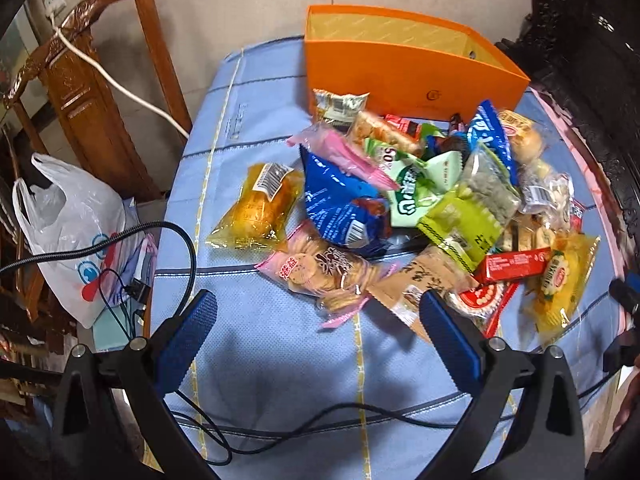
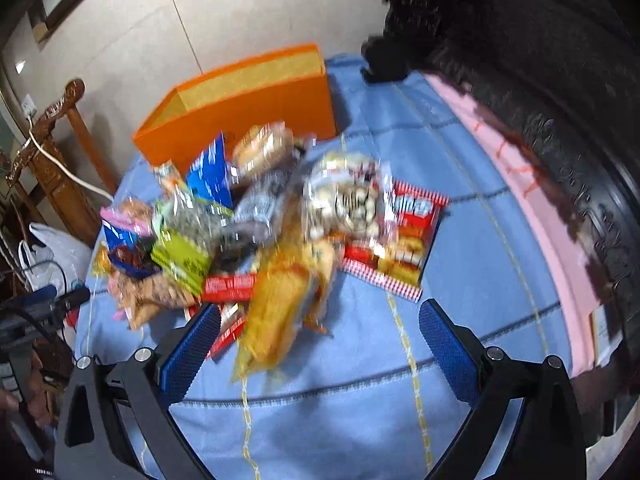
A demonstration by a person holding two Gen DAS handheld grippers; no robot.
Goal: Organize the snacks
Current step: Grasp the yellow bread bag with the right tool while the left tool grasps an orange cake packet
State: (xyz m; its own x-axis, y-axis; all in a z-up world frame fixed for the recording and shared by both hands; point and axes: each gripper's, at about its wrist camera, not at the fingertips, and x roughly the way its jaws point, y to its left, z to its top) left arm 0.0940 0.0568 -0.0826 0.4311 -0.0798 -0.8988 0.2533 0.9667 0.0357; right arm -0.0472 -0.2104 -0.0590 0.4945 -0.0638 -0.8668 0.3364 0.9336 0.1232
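1. Left wrist view: left gripper (image 1: pixel 316 320), jaws spread wide, grasping nothing, above a blue cloth (image 1: pixel 280 360). A snack pile (image 1: pixel 420 200) lies ahead on the cloth; an orange box (image 1: pixel 400 80) stands just behind it. A yellow packet (image 1: pixel 256 208) lies apart, left of the pile.
2. Right wrist view: right gripper (image 2: pixel 320 332), jaws released, empty; snack pile (image 2: pixel 260 220) ahead, orange box (image 2: pixel 248 104) behind it, picture blurred.
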